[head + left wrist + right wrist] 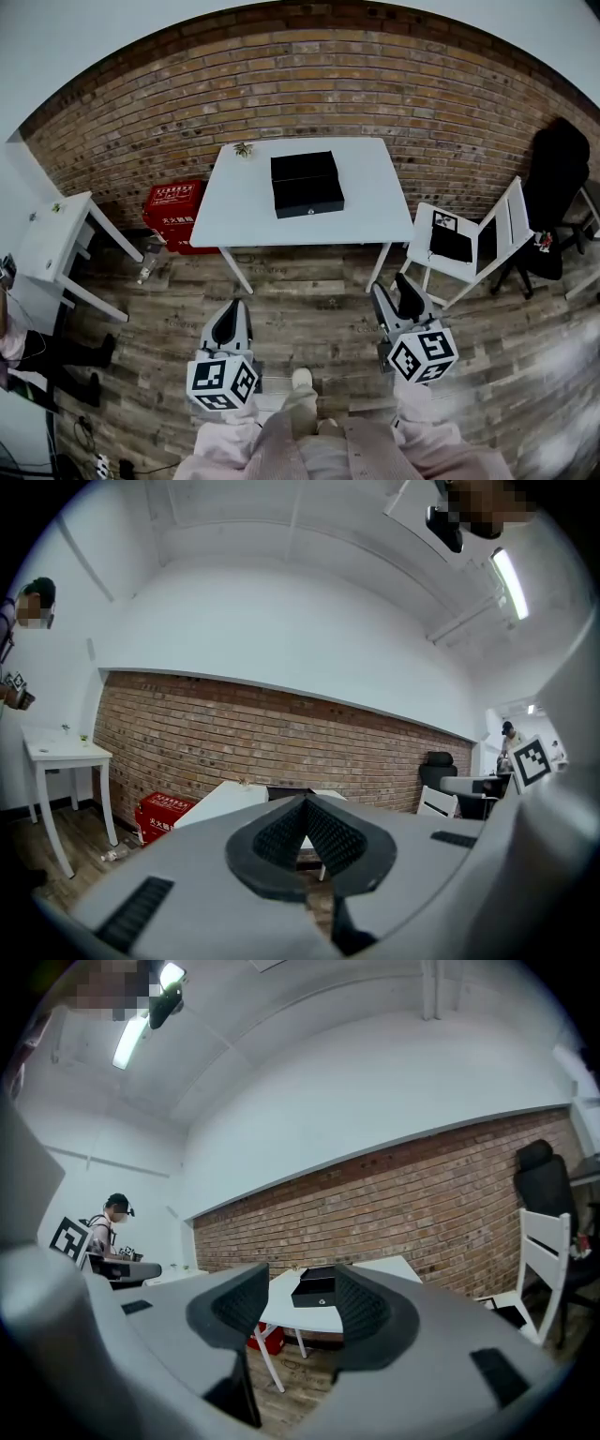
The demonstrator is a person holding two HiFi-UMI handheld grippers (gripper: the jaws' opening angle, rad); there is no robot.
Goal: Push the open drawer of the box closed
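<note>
Well apart from the box (303, 166), the wide-open right hand-held gripper (300, 1283) and the closed, empty left hand-held gripper (306, 804) are being aimed at its drawer (309, 199), probably best pushed squarely mid-front.

Overhead and two level views, shared box (307, 183)

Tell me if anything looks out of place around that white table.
The drawer of the black box sticks out toward the front edge of the table, and what looks like a clear bottle lies on the floor beside the red crate.
</note>
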